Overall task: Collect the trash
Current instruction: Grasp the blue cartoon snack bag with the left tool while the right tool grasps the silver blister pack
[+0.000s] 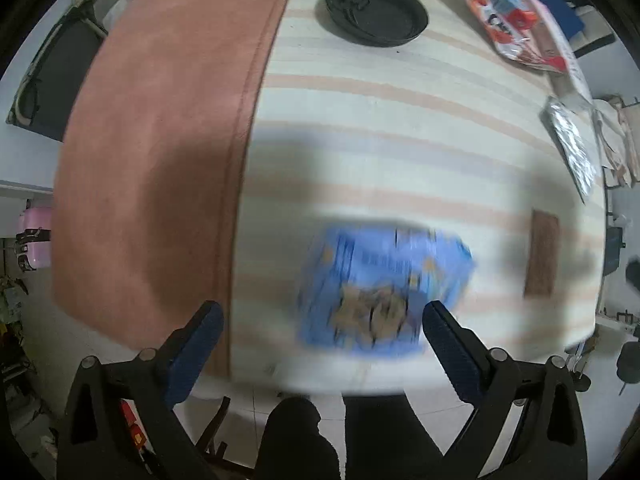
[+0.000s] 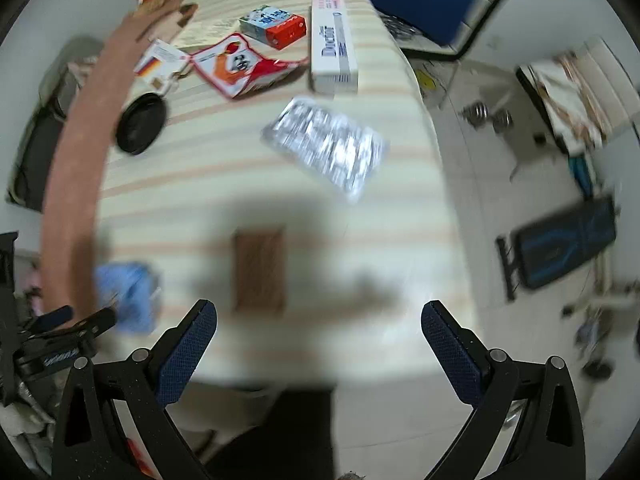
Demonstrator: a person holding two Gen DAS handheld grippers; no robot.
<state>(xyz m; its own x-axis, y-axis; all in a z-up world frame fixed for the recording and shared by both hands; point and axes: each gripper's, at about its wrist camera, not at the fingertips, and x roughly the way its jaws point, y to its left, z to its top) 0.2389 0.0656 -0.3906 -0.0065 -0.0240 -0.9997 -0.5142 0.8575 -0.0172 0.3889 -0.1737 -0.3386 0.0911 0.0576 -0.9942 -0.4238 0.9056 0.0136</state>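
Note:
A blurred blue snack packet [image 1: 384, 292] lies on the striped tablecloth [image 1: 400, 128] near the front edge. My left gripper [image 1: 322, 320] hangs open above it, and the packet shows between and beyond the fingers, untouched. A brown flat wrapper [image 2: 260, 272] lies just ahead of my open right gripper [image 2: 319, 308], which holds nothing. Farther back are a silver blister sheet [image 2: 326, 148], a red and white torn packet [image 2: 240, 66], a small red and blue carton [image 2: 276, 26] and a long white box [image 2: 332, 44]. The blue packet [image 2: 128, 296] also shows at the left of the right wrist view.
A black round dish [image 1: 374, 10] sits at the back by a salmon cloth strip [image 1: 160, 140] along the table's left side. To the right the table drops to a tiled floor with dumbbells [image 2: 488, 116] and a dark blue mat [image 2: 560, 240]. A person's dark legs [image 1: 300, 440] stand at the front edge.

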